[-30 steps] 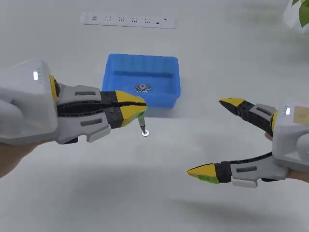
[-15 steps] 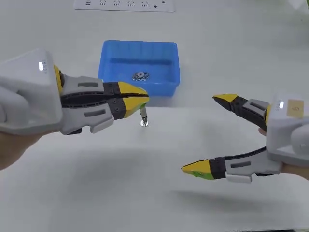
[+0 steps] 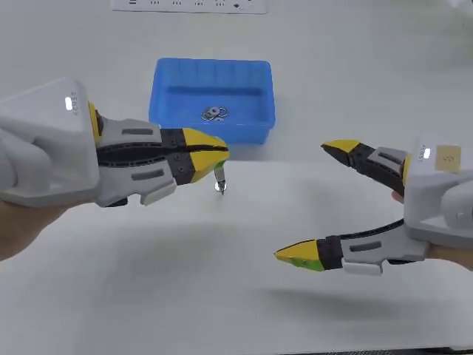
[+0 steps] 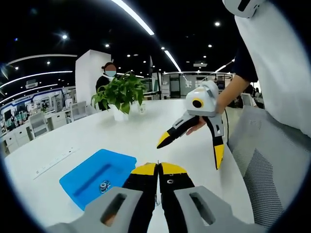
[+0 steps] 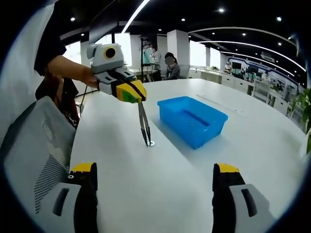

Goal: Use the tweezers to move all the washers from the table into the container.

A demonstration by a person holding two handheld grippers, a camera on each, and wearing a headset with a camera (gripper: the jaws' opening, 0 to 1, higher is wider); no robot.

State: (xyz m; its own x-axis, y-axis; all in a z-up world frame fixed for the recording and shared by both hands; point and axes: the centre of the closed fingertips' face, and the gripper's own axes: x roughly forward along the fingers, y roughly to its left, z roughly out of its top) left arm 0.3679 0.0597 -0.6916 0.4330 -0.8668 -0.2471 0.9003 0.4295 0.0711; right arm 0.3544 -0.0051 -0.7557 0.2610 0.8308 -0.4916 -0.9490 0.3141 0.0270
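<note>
Head view: we are clamping slim metal tweezers [image 3: 219, 175] in the closed left gripper [image 3: 224, 154], tips at 1 silver washer [image 3: 220, 188] on the white table [image 3: 222, 288] near the blue plastic container [image 3: 214, 134]; right gripper [image 3: 301, 201] gaping, empty. Firm rim nip seeming best.

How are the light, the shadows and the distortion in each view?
Head view: soft, even light; faint shadows on the table; washers in the container look small and soft. Left gripper view: strong fisheye bending, bright ceiling strips. Right gripper view: same bending; tweezers sharp.
</note>
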